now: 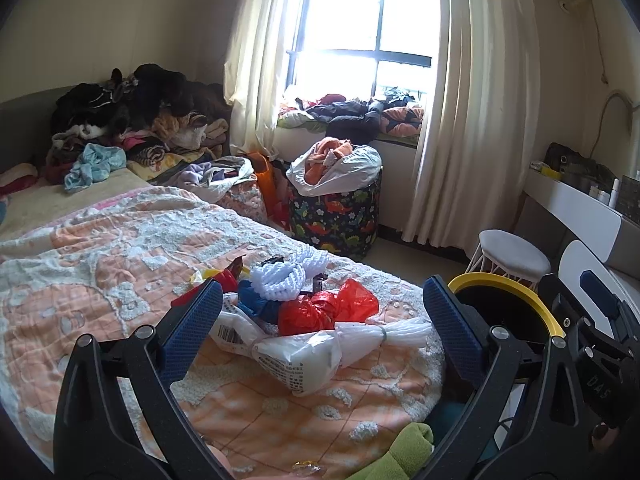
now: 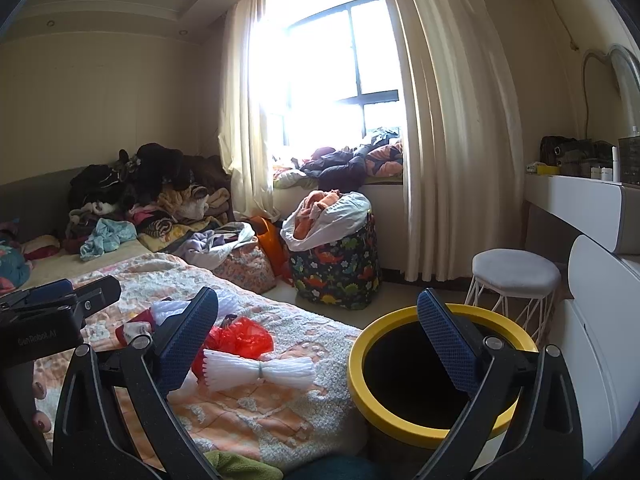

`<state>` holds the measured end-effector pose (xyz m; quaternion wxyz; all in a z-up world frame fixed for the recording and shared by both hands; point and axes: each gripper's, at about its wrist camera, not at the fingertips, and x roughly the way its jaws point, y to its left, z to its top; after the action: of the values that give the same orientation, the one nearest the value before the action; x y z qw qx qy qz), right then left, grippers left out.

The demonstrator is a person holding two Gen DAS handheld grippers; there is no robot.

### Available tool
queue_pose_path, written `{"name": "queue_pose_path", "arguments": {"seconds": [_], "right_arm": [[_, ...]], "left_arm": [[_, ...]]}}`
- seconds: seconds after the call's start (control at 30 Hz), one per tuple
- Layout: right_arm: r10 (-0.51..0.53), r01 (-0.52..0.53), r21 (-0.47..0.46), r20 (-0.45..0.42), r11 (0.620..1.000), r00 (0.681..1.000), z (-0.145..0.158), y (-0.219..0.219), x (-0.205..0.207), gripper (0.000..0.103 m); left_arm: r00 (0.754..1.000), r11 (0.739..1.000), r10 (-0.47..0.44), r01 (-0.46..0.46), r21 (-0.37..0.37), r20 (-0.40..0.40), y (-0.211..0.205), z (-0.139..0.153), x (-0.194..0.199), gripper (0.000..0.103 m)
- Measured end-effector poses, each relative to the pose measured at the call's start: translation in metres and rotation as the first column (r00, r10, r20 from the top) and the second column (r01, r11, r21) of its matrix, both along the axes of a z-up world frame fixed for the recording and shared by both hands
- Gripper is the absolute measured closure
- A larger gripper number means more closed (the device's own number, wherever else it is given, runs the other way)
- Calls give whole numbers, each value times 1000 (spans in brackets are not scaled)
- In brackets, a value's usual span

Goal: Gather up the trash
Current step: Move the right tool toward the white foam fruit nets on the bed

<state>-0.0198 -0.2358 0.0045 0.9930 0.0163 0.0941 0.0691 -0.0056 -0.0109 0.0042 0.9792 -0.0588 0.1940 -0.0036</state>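
Judging by looks, the trash heaped on the bed (image 1: 100,248) is all light and limp: a white printed plastic bag (image 1: 296,356), a red plastic bag (image 1: 328,306), a white foam net sleeve (image 1: 384,334) cinched at its middle, and a white knitted net (image 1: 280,276), so a pinch on a bunched fold or that cinched waist should hold best. The left gripper (image 1: 322,320) hovers low over the heap, jaws spread and empty, the 2 blue pads (image 1: 192,332) flanking the pile. The right gripper (image 2: 318,342) hangs beside it, jaws likewise spread and empty, above the yellow-rimmed bin (image 2: 400,420) standing just off the bed's edge.

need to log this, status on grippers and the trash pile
Left gripper open, empty, over bed. Right gripper open, empty. Crumpled red plastic bag and white plastic wrappers on quilt; yellow-rimmed black bin beside bed, unobstructed.
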Motion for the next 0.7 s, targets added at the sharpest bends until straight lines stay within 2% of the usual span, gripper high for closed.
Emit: {"name": "queue_pose_path", "arguments": {"seconds": [0.7], "right_arm": [[15, -15, 0, -23, 1000, 1000, 0, 1, 3, 6]], "left_arm": [[1000, 1000, -4, 4, -12, -2, 4, 1, -1, 11]]}}
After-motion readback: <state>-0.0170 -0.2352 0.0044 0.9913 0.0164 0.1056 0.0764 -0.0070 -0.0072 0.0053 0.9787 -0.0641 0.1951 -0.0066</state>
